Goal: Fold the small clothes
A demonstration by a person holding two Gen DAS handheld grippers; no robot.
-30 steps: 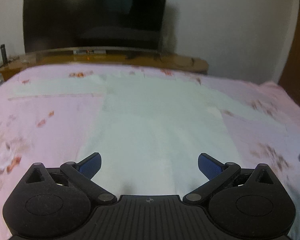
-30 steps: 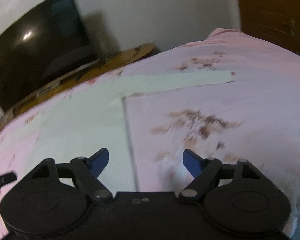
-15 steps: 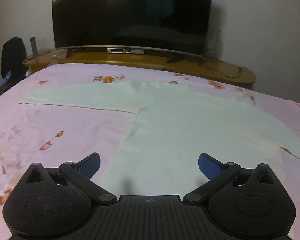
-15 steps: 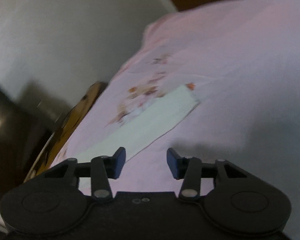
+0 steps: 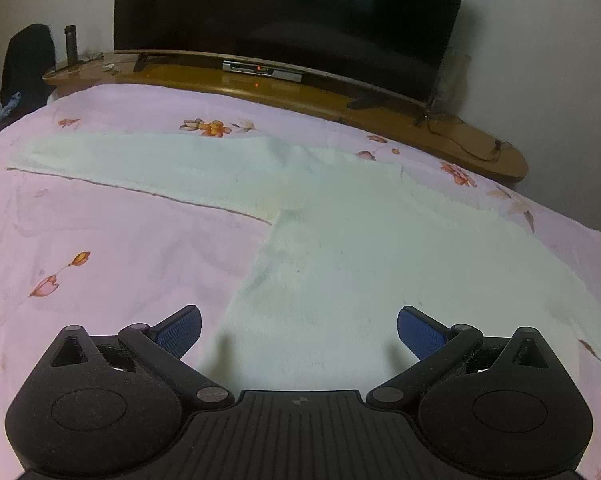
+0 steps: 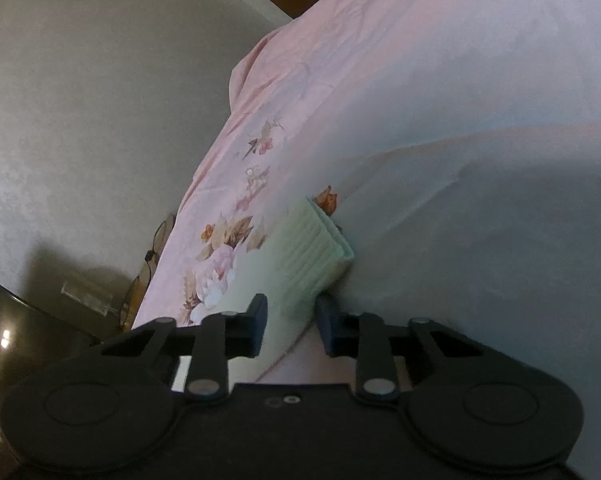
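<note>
The pale green top lay flat on the pink floral bed, the left hand-held gripper hovered wide open over its hem, and the right hand-held gripper straddled the ribbed sleeve cuff, not quite closed.

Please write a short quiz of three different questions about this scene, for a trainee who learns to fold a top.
1. True or false: the left tongs hold the top.
2. Which part of the top lies between the fingers of the right tongs? A) the collar B) the ribbed cuff C) the hem
3. Fill in: the top lies spread out on a pink ____ sheet.

Key:
1. False; they are open above it, grasping nothing.
2. B; the fingers stand on either side of the sleeve end, not closed on it.
3. Flowered.
</note>
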